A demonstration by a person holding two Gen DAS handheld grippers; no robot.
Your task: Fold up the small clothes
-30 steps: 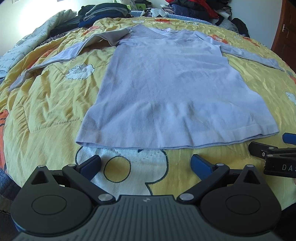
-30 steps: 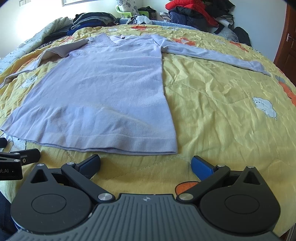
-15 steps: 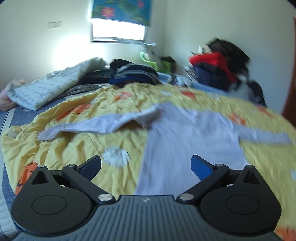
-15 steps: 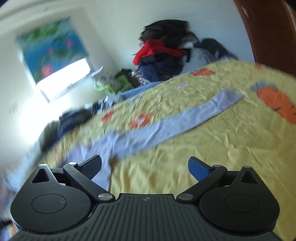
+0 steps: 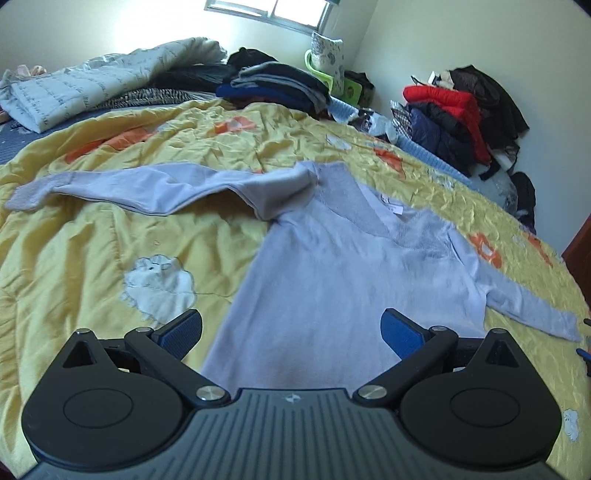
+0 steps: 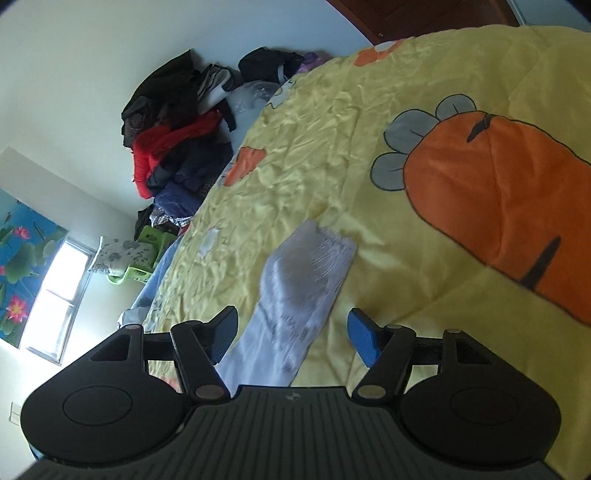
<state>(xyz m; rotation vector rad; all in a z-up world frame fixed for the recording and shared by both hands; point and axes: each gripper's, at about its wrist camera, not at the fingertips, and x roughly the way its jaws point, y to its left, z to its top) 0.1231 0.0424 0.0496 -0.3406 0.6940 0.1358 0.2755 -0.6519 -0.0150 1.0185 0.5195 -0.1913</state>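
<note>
A yellow cartoon-print quilt is spread over the bed, with an orange carrot print seen in the right wrist view. On it a lilac long-sleeved V-neck sweater is laid flat, front up, neckline toward the far wall. Its one sleeve is stretched out toward the left of the left wrist view, with a fold raised near the shoulder; its other sleeve is angled out to the right. In the right wrist view the cuff end of that sleeve is seen blurred, flat on the quilt. A pale quilted blanket is bunched at the far left of the bed, a stack of dark folded clothes is set beside it, and a heap of red and dark jackets is piled against the wall at right. A green plastic basket is stood under the window. The left gripper is held wide open above the sweater's body, nothing between its blue pads. The right gripper is rolled sideways, its jaws just having been closing and now partly open; the cuff is lined up between the pads but is not pinched.
</note>
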